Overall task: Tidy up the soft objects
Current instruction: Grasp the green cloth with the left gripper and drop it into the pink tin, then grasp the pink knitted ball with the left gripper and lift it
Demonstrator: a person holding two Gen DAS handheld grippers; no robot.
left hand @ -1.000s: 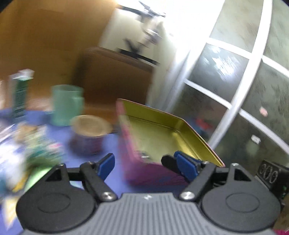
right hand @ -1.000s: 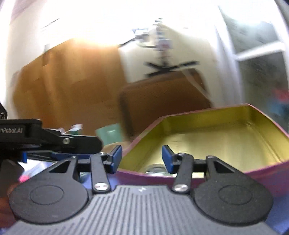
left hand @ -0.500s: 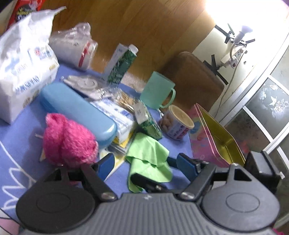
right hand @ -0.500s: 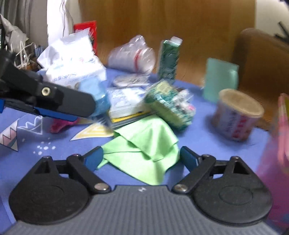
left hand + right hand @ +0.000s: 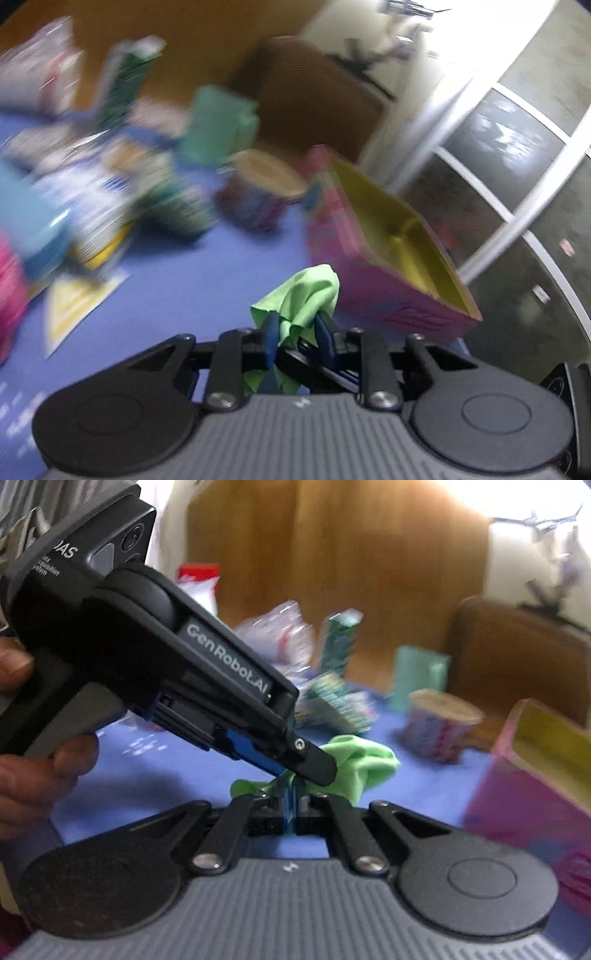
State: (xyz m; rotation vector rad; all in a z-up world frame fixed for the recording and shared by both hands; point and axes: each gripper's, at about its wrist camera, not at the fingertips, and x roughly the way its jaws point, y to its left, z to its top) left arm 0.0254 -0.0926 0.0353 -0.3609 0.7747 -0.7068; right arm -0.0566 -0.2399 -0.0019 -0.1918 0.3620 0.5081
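Observation:
A green cloth (image 5: 303,295) is bunched between the blue pads of my left gripper (image 5: 295,328), which is shut on it and holds it above the blue mat. The same cloth (image 5: 354,760) shows in the right wrist view, hanging from the left gripper's body (image 5: 184,679), which crosses in front. My right gripper (image 5: 291,794) is shut, its fingertips right by the cloth's lower edge; whether it pinches the cloth I cannot tell. An open pink tin with a gold inside (image 5: 388,254) stands to the right of the cloth (image 5: 535,775).
A pink fluffy thing (image 5: 9,280) lies at the far left. A paper cup (image 5: 258,195), a teal mug (image 5: 218,125), a green carton (image 5: 125,77), packets and a blue case (image 5: 29,221) crowd the mat's far left. A brown chair (image 5: 517,653) and window stand behind.
The left gripper has closed on the green cloth and lifted it off the mat toward the pink tin. The right gripper has shut and now sits just behind the left one.

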